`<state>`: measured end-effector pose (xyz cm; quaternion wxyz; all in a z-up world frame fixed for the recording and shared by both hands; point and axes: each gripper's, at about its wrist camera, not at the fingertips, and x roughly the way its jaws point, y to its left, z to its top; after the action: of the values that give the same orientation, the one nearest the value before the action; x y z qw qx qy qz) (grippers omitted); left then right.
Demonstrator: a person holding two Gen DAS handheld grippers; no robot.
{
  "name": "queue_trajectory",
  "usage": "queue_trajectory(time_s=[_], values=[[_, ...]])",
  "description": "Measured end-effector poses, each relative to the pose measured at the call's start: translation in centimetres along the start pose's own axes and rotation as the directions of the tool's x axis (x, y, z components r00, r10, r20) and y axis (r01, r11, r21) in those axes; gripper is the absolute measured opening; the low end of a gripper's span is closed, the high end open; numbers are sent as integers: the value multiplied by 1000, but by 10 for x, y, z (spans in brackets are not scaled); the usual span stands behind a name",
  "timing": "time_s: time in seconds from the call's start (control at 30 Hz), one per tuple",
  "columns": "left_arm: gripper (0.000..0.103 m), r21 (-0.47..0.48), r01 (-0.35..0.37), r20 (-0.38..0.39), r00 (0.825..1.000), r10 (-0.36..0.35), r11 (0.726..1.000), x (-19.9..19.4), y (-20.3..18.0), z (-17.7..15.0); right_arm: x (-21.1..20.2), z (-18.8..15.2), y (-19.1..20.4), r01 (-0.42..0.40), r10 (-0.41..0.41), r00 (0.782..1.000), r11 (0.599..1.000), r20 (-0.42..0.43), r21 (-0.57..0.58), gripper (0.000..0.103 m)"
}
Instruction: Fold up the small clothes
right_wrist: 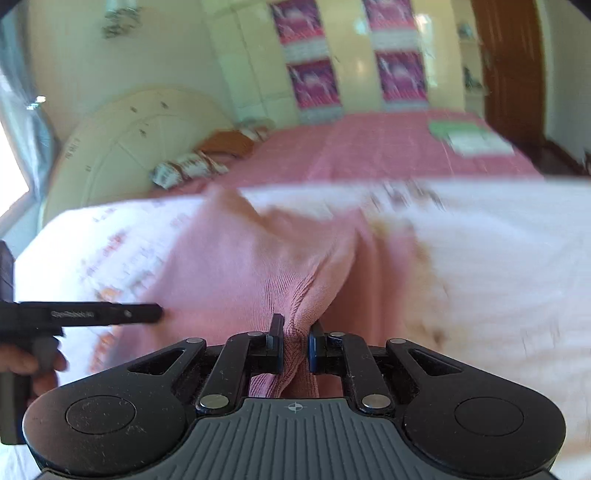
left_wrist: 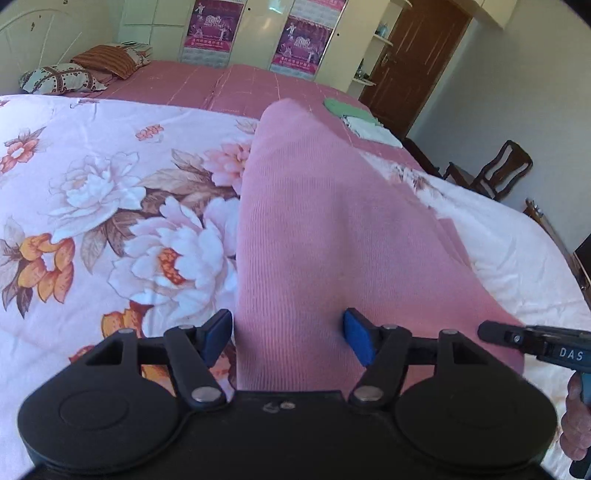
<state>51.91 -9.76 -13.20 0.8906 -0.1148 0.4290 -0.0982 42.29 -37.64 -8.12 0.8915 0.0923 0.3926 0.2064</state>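
pink knit garment lies lengthwise on floral quilt, appears partly folded. right tool clamped on its near edge, bunching cloth. left tool apart, straddling garment. more folds likely left.

Both views sit low and close over a white quilt printed with large flowers, each looking forward along its own fingers toward the far cream wardrobe hung with magenta posters. The left wrist view looks along a pink ribbed knit garment from very near. The right wrist view, blurred, faces the same garment and wardrobe from further right. Each view catches the other tool at its edge.
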Motion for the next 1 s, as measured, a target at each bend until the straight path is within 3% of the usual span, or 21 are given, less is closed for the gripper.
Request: queue_trajectory(time_s=[0.03, 0.1, 0.2, 0.3, 0.43, 0.57, 0.67, 0.7, 0.73, 0.83, 0.9, 0.97, 1.0], values=[[67, -11, 5, 3, 1000, -5, 1000, 0, 1, -2, 12, -8, -14, -27, 30, 998, 998, -56, 56, 11], [66, -21, 15, 13, 1000, -14, 1000, -5, 5, -1, 15, -18, -31, -89, 96, 995, 985, -38, 149, 12], [62, -46, 61, 61, 996, -59, 997, -15, 15, 6, 4, -14, -45, -143, 135, 989, 964, 54, 225, 43], [62, -96, 77, 89, 994, -69, 992, -15, 25, 20, 14, 0, -58, -223, 212, 975, 933, 67, 281, 43], [62, -115, 60, 84, 995, -50, 992, -4, 32, 37, 44, 22, -70, -261, 272, 962, 912, 12, 317, 43], [66, -84, 22, 49, 999, -18, 996, 8, 32, 40, 59, 32, -66, -252, 265, 964, 925, -8, 285, 43], [67, -86, 5, 49, 999, -1, 996, 14, 35, 34, 65, 36, -56, -227, 234, 972, 946, -4, 233, 43], [66, -102, 13, 55, 998, -7, 995, 13, 37, 32, 64, 37, -49, -213, 218, 976, 958, -5, 191, 31], [64, -109, 20, 63, 998, -13, 994, 11, 37, 31, 64, 37, -40, -205, 209, 978, 970, -17, 130, 12], [59, -82, 42, 100, 994, -34, 996, 6, 31, 32, 41, 33, -2, -66, 76, 994, 990, 75, -128, 12], [62, -53, 45, 96, 995, -40, 998, 8, 24, 32, 12, 27, 18, 13, 42, 981, 960, 191, -281, 12], [66, -40, 26, 71, 997, -23, 999, 16, 20, 32, 0, 16, 28, 72, 19, 969, 933, 248, -354, 12], [68, -48, 29, 56, 998, -26, 998, 20, 19, 32, 10, 15, 24, 89, -16, 977, 937, 214, -337, 12]])
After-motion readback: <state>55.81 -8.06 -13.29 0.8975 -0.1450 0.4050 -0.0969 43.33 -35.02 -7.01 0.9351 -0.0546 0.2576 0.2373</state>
